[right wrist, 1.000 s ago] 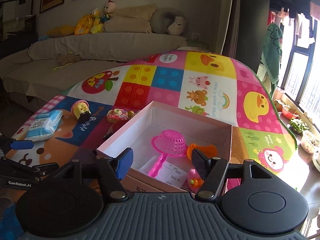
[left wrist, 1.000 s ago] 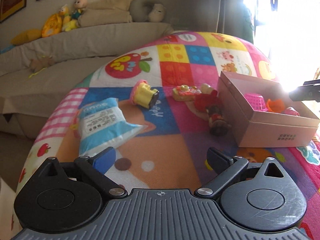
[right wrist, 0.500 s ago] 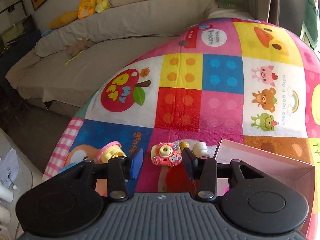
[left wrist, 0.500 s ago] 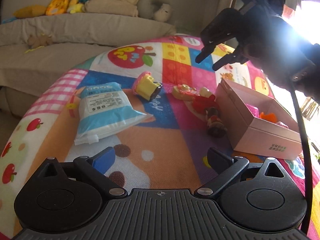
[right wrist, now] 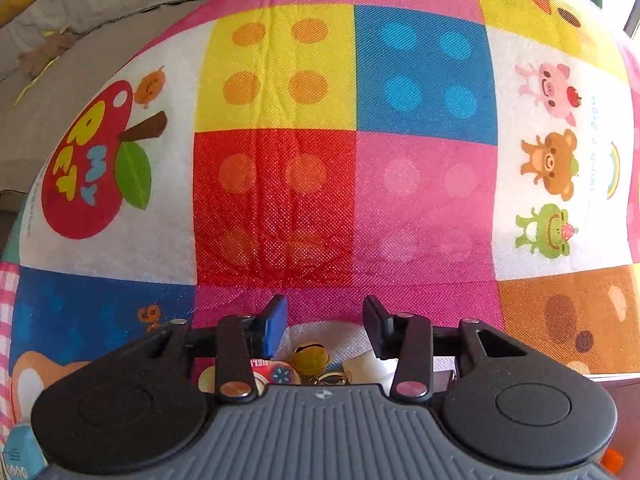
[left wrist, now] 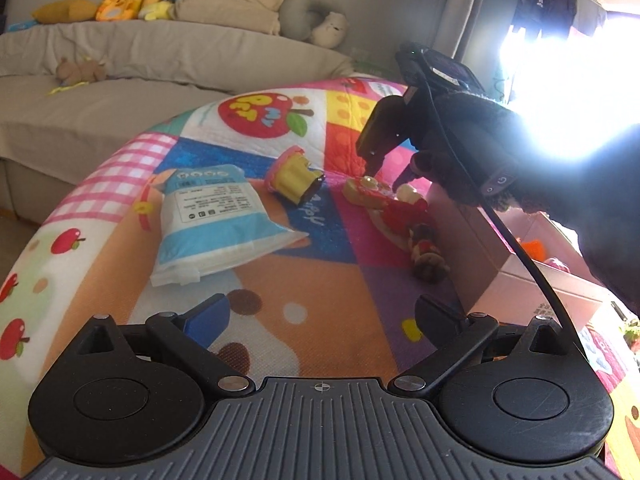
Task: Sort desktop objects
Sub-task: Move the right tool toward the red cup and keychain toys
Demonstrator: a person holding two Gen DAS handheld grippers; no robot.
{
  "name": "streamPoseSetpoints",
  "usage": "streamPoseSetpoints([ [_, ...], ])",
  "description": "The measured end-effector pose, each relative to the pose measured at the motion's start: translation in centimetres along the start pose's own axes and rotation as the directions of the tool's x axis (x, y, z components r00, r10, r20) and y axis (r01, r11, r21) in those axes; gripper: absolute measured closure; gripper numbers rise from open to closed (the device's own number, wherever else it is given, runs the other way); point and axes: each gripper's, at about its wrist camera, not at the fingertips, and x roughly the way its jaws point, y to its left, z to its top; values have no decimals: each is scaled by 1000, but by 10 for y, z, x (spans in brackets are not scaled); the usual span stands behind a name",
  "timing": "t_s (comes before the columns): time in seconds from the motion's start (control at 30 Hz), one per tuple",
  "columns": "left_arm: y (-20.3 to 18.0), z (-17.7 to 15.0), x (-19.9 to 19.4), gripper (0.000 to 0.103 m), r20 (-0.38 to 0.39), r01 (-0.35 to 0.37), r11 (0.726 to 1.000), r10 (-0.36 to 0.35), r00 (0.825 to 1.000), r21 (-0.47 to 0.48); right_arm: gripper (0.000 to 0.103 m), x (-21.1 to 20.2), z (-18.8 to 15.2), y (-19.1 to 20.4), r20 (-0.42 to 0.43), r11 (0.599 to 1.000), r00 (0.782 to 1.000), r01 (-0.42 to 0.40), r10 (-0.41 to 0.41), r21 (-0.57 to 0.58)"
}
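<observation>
My right gripper (right wrist: 325,326) hangs low over the play mat (right wrist: 276,184), jaws spread and holding nothing, straddling the pink toy camera (left wrist: 366,191), which lies in the mat's middle, near the open pink box (left wrist: 516,276). My left gripper (left wrist: 322,314) hovers wide open above the mat's near edge, the wipes pack (left wrist: 218,224) ahead.

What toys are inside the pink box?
In the left wrist view, the pink box shows an orange toy and a bit of a pink one. The dark sleeve and window glare cover the rest, so anything else inside stays hidden.
</observation>
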Motion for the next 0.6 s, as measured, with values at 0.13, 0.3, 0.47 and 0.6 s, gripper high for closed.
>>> streamPoseSetpoints([
  [0.13, 2, 1, 1, 1, -7, 2, 1000, -2, 1000, -15, 63, -15, -19, 8, -32, 995, 996, -87, 86, -41],
  [0.3, 5, 1, 1, 1, -14, 4, 999, -5, 1000, -32, 63, -38, -62, 31, -88, 971, 981, -185, 173, -154],
  [0.47, 7, 1, 1, 1, -16, 14, 999, -15, 1000, -38, 64, -80, -108, 39, -220, 909, 906, -394, 361, -133],
  [0.6, 6, 1, 2, 1, -19, 12, 999, -13, 1000, -37, 63, -155, -146, 14, 105, 922, 954, -240, 282, -302],
])
